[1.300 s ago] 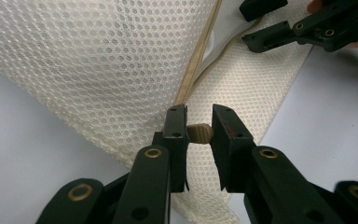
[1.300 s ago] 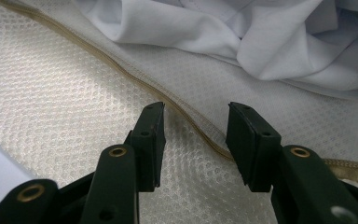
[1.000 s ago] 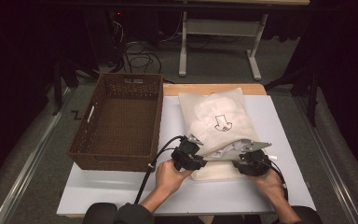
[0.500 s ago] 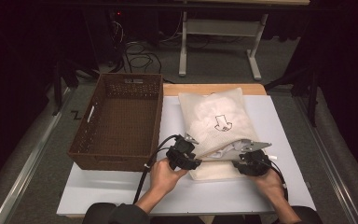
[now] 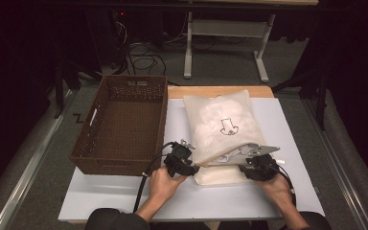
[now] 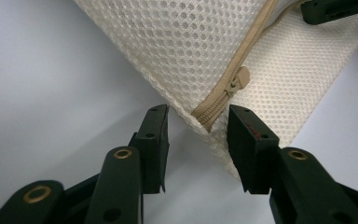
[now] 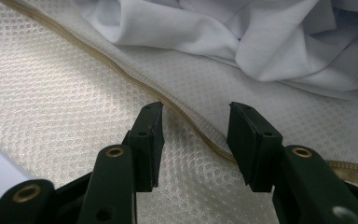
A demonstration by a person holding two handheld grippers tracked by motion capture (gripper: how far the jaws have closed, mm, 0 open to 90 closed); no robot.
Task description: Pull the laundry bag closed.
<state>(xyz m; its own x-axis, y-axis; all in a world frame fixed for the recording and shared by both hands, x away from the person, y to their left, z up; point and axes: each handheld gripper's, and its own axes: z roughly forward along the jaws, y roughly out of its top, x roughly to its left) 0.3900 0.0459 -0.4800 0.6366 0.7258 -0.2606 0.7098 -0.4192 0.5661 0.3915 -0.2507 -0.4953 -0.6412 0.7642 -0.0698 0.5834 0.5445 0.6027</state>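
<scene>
With both hands low at the near tabletop (image 5: 124, 201) edge, left tool (image 6: 196, 135) sits at the near-left corner of the mesh laundry bag (image 5: 220, 127). Its jaws are spread, have just been opening, w/ the zipper end (image 6: 204, 119) btwn them, pads not pressing. Zipper pull (image 6: 240, 77) just beyond. Right tool (image 7: 195, 135) also spread, jaws straddling the zipper seam (image 7: 186, 114) at the bag's near-right opening, no pinch. White cloth (image 7: 242, 32) bunched inside, just past the seam. Bag lies mid-tabletop, black arrow mark (image 5: 229, 127) on top. Brown wicker basket (image 5: 88, 146) just left of the bag, apart from it.
</scene>
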